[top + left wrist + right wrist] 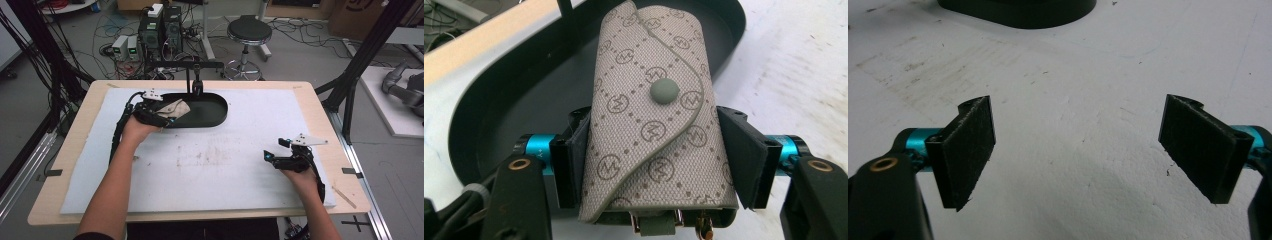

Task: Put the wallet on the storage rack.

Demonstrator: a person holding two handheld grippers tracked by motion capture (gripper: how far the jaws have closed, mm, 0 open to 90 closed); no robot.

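A beige patterned key pouch (651,125) with a grey snap button sits clamped between the jaws of my left gripper (654,160), both pads pressed on its sides. In the high view that left gripper (162,114) holds the key pouch (175,108) over the left end of the black oval tray (210,112). My right gripper (272,157) rests on the white mat at the front right, jaws wide open and bare; in the right gripper view my right gripper (1075,150) faces bare mat with nothing between its pads.
A white foam mat (210,165) covers the wooden table. The black tray's (1018,10) edge lies far ahead of the right gripper. A black post (197,80) stands behind the tray. A stool and cables lie on the floor beyond the table.
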